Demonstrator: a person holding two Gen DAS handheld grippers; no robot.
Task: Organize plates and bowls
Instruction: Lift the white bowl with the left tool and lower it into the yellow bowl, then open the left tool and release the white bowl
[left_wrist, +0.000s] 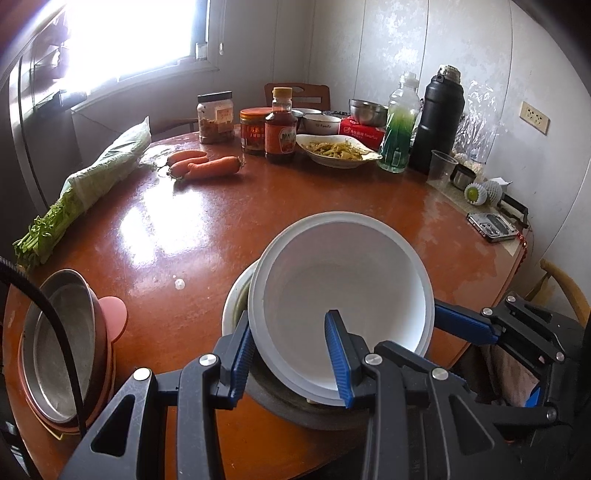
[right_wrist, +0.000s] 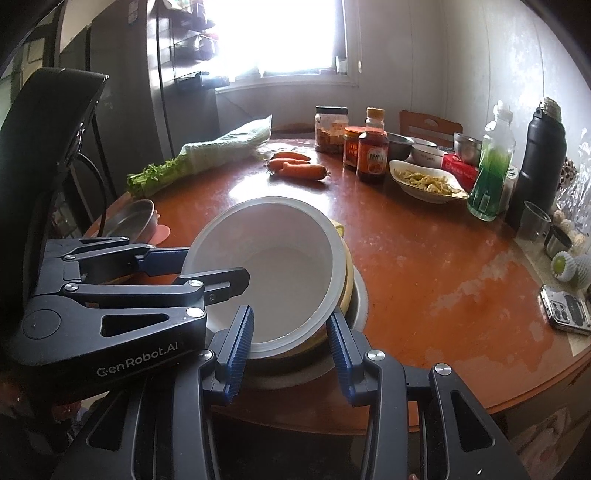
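Left claw (left_wrist: 291, 360) clamping tilted white bowl (left_wrist: 343, 280), mouth seemingly camera-facing

The white bowl (left_wrist: 343, 295) hides most of the stack beneath it: only a pale yellowish rim (right_wrist: 347, 273) and a slice of metal dish (right_wrist: 360, 299) show at its right side. Behind the bowl on the far desk (left_wrist: 229, 206), the jar labels (left_wrist: 255, 134) are too small to read. The window (left_wrist: 125, 33) beyond is blown out white.
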